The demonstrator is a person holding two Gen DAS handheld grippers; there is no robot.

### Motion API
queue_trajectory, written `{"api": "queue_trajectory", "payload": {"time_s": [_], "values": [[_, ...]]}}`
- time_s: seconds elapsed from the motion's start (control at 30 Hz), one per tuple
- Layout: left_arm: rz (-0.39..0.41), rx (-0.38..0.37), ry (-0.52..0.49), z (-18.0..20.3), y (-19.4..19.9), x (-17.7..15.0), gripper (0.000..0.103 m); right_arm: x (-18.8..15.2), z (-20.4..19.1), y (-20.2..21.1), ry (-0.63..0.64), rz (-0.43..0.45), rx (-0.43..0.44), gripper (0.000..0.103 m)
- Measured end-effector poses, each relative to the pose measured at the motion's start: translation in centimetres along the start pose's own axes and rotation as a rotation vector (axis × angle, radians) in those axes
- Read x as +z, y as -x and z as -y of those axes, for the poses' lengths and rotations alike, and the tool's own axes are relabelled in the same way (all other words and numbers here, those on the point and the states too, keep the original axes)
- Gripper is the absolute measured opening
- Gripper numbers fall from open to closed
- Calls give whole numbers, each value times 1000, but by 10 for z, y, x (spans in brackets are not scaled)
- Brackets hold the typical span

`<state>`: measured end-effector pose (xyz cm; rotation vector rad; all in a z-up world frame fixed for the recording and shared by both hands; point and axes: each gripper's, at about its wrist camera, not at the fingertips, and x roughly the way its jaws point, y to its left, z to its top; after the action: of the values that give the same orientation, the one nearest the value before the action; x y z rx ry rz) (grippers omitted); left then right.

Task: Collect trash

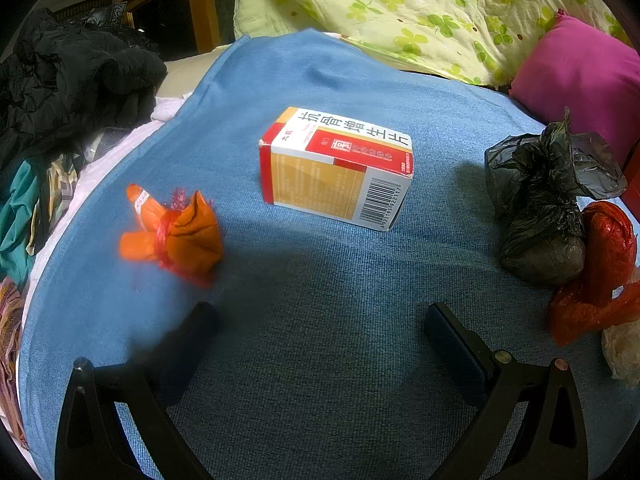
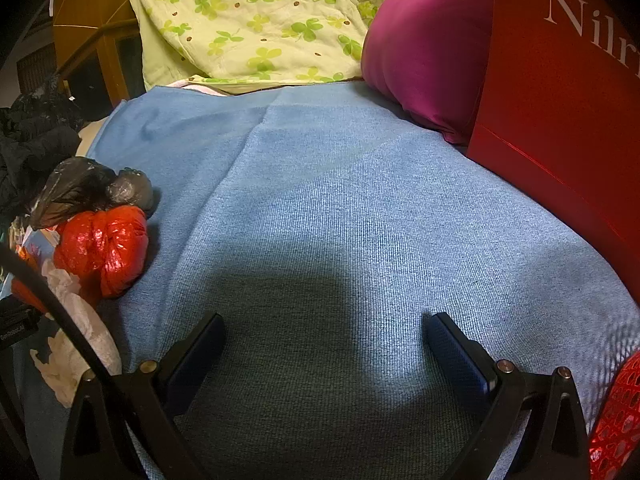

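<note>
Blue cloth (image 1: 320, 320) covers the bed, with a clover-print quilt (image 1: 420, 12) and a pink pillow (image 1: 580, 76) along its far edge and dark clothes (image 1: 68, 80) heaped past its left edge.

Near the middle of the cloth lies a medicine box (image 1: 336, 168) on one long side. Its long axis runs from far left to near right, and the barcode end points toward the near right. It looks like thin cardboard, light and fairly stiff, so it should take a pinch across its two long faces, though a hard squeeze could dent it.

Toward the left edge sits an orange wrapper bundle (image 1: 172, 232) tied with red plastic; it is soft and crumpled, so any bunched part would do for a hold. By the right edge a knotted black bag (image 1: 540, 208) touches a red bag (image 1: 604, 264), with white crumpled tissue (image 1: 624, 356) just beside them. The bags look slippery, and the knots are probably the surest hold.

The left gripper (image 1: 320, 340) hangs released over bare cloth on the near side of the box, holding nothing. The right gripper (image 2: 326, 344) is likewise spread wide and empty, over bare cloth near a red carton (image 2: 560, 120) at the right edge.
</note>
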<state>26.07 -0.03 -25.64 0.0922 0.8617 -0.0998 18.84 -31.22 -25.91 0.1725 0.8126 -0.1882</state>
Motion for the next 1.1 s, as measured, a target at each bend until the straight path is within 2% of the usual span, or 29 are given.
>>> {"api": "queue_trajectory", "payload": {"time_s": [1.1], "values": [[0, 0, 1, 0, 0, 0, 103, 1, -2, -2, 2, -1, -1, 103]]}}
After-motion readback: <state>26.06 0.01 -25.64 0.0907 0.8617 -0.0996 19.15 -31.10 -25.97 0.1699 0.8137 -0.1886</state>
